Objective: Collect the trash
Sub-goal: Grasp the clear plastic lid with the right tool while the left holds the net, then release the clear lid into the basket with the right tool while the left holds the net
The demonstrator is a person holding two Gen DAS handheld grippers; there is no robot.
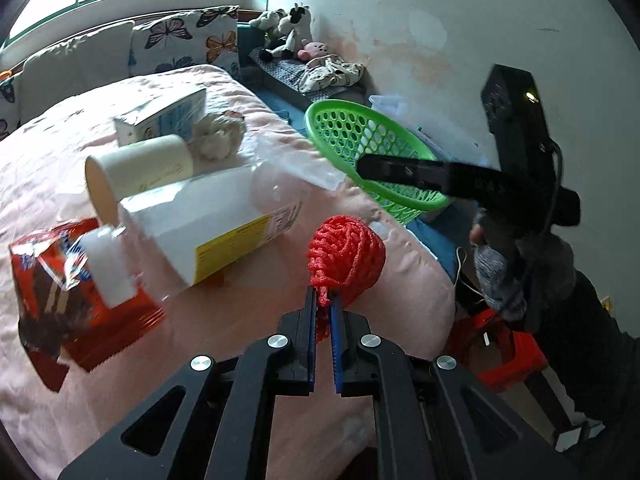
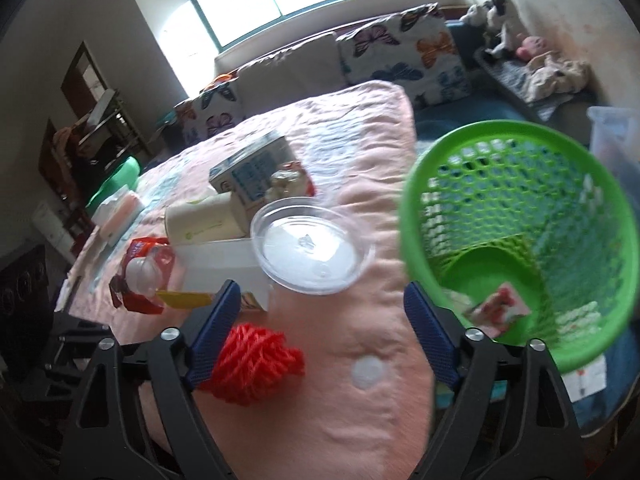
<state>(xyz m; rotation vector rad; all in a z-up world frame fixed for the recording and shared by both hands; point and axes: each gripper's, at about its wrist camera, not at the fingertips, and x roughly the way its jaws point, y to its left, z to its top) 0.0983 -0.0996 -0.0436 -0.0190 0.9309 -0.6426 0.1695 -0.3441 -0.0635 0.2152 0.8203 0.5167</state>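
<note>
The left gripper [image 1: 323,300] pinches the red net [image 1: 346,258] on the bed [image 1: 240,340]; the right gripper [image 2: 320,312] hangs wide, empty. Next, likely: lift the net into the green basket [image 2: 416,216] just beside the bed.

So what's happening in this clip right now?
A person is clearing litter off a pink bed. The left gripper is shut on a red foam net. The right gripper is open by the green basket, which already holds a wrapper. A cup, carton and snack bag still lie there.
</note>
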